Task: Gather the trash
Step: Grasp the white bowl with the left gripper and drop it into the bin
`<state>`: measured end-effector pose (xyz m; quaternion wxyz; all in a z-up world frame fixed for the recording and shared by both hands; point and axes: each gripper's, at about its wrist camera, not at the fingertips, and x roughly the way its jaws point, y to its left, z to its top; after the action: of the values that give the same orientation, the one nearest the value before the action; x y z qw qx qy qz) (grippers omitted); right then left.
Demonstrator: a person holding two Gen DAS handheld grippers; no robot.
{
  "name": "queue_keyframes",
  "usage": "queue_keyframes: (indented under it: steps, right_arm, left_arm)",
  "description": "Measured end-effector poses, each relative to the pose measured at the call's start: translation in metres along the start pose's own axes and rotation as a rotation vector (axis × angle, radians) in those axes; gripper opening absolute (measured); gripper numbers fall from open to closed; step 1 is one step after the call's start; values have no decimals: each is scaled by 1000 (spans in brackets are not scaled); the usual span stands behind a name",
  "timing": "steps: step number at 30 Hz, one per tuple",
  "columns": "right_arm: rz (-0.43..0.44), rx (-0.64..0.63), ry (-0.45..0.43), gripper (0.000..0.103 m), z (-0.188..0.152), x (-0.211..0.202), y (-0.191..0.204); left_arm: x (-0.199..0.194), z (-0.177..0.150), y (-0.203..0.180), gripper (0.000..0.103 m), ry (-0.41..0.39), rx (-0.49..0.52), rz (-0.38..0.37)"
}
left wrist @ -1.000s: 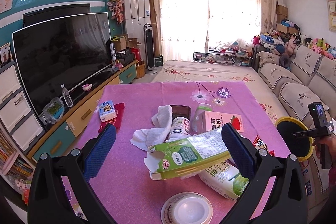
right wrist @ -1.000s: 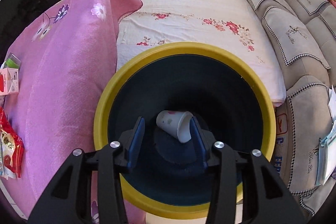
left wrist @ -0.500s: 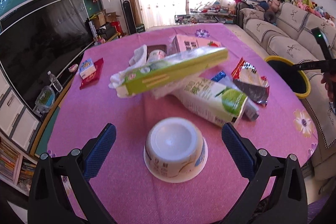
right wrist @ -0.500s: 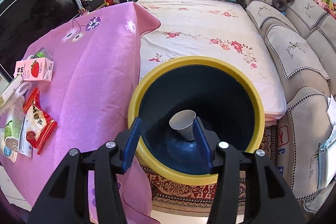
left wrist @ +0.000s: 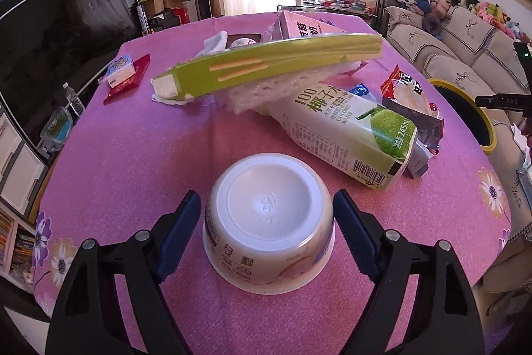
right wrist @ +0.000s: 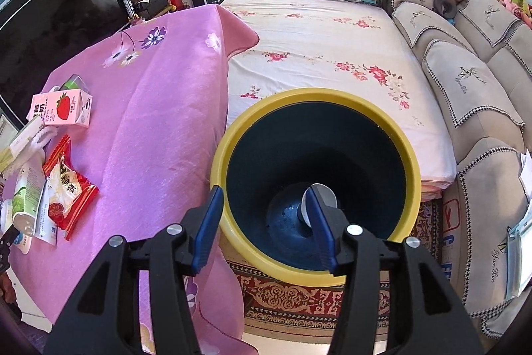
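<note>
An upturned white paper bowl [left wrist: 268,222] sits on the pink tablecloth [left wrist: 133,155], between the open jaws of my left gripper [left wrist: 267,233], which does not touch it. Behind it lie a coconut water carton [left wrist: 352,135], a green box [left wrist: 266,65], a red snack packet [left wrist: 409,98] and a strawberry milk carton [left wrist: 306,27]. My right gripper [right wrist: 266,222] is open and empty above the yellow-rimmed bin [right wrist: 316,98]. A white paper cup [right wrist: 327,193] lies on the bin's bottom.
The bin stands on a rug between the table and a beige sofa [right wrist: 465,82]. A television [left wrist: 50,49] stands left of the table. A small blue-and-white box on a red packet [left wrist: 121,74] lies at the table's far left. The bin also shows at the right [left wrist: 485,122].
My left gripper has come down and forward around the upturned bowl, its jaws narrower. My right gripper has drawn back and up from the bin, and the cup stays inside.
</note>
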<state>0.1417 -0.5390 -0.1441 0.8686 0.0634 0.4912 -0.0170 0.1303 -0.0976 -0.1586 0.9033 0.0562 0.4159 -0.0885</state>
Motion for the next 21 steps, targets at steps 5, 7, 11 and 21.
queue_keyframes:
  steps: [5,7,11,21]
  right_arm:
    - [6,0,5,49,0,3,-2]
    - [8,3,5,49,-1,4,-3]
    - [7,6,0,49,-2,4,-4]
    - [1,5,-69,49,-3,-20,-11]
  left_arm:
    - [2,1,-4,78,-18,20,18]
    - [1,1,-5,78,-15,26,22]
    - [-15,3,-8,78,-42,47,39]
    - [-66,24,-59,78,-106,127,-75]
